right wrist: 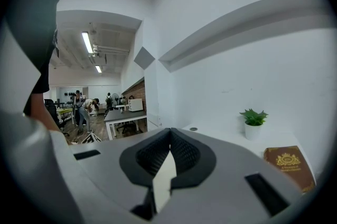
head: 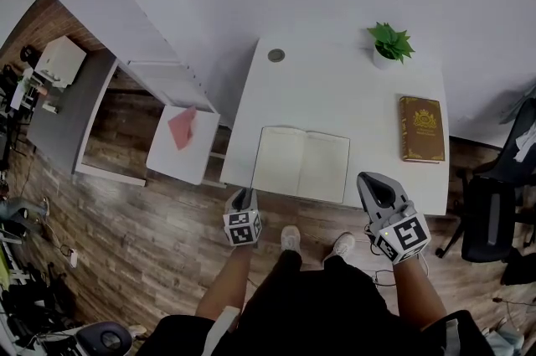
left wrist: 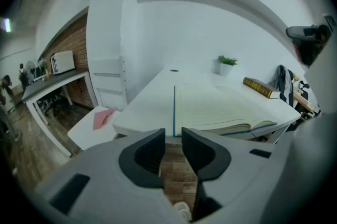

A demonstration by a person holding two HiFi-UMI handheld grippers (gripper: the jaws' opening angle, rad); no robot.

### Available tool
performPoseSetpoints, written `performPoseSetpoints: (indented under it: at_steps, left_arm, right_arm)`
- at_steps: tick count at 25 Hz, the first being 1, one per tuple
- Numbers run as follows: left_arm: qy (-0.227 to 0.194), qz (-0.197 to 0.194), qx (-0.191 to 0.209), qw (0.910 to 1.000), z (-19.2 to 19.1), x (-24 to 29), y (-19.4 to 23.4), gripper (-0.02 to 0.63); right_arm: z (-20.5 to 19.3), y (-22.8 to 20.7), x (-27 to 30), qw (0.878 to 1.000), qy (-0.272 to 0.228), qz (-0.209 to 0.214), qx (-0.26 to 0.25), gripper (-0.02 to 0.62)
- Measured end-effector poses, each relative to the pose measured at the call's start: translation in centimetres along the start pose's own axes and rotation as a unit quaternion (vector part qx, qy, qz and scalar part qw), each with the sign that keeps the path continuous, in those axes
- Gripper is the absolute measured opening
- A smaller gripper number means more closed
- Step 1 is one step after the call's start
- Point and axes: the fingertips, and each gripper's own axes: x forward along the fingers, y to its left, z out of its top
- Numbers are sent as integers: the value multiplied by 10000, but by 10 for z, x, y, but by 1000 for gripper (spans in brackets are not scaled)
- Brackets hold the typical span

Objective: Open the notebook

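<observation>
Two grippers up front, one in each hand, both forearms reaching out from the body; below them, two pale shoes [head: 290, 239] on the wood floor. The left gripper [head: 242, 197] sits low, just short of the table's near edge, nose tipped downward and lined up with the left edge of the notebook; its jaws stand a narrow gap apart with nothing between them, only floor and table edge showing through. The right gripper [head: 368, 178] is off the near right corner, aimed roughly level toward the wall, jaws pinched together at the tips and empty. One white table [head: 335, 86], and on it one notebook [head: 301, 164], already lying open and flat at the near edge, both cream pages facing up, a blue cover edge showing down its left side in the left gripper view. Neither gripper touches it. One brown book [head: 420, 128] with gold ornament lies closed by the right edge, well apart from the notebook. One potted plant [head: 389, 42] stands at the far right corner, one small round disc [head: 275, 55] at the far left. One low white side table [head: 199, 157] to the left carries one pink paper [head: 182, 126]; one black chair [head: 494, 212] stands at the right
</observation>
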Motion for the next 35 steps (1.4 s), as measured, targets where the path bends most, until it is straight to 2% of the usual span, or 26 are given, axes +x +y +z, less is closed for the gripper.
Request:
performPoseSetpoints:
  at_steps: [3, 8, 12, 15, 18, 19, 30, 32, 35]
  left_arm:
    - [-163, 72, -196, 9996, 6, -11, 10, 141]
    - [-960, -142, -50, 9953, 60, -40, -6, 135]
    - [-1630, -628, 177, 9845, 121, -58, -44, 130]
    - [-1992, -907, 444, 9747, 158, -72, -76, 103]
    - [-2254, -1026, 604, 9670, 182, -85, -101, 32]
    - [-2324, -1056, 655, 9647, 188, -88, -108, 7]
    - [-2515, -2004, 1074, 9408, 200, -105, -187, 6]
    - [-2530, -2022, 1180, 9387, 200, -107, -193, 6]
    - [-2574, -1847, 1293, 9396, 201, -108, -193, 6]
  right_arm:
    - [1, 2, 0, 10000, -22, 30, -19, 3]
    - [5, 1, 0, 10000, -91, 21, -11, 2]
    - [11, 0, 0, 9998, -166, 13, -49, 2]
    - [15, -1, -2, 9997, -229, -38, -66, 3]
    - [19, -6, -7, 9995, -254, -152, -101, 2]
    - [19, -9, -9, 9994, -245, -208, -111, 3]
    - [27, -31, -31, 9959, -201, -728, -492, 2]
    - [29, -34, -34, 9954, -268, -777, -487, 2]
    - [33, -37, -38, 9949, -355, -788, -524, 2]
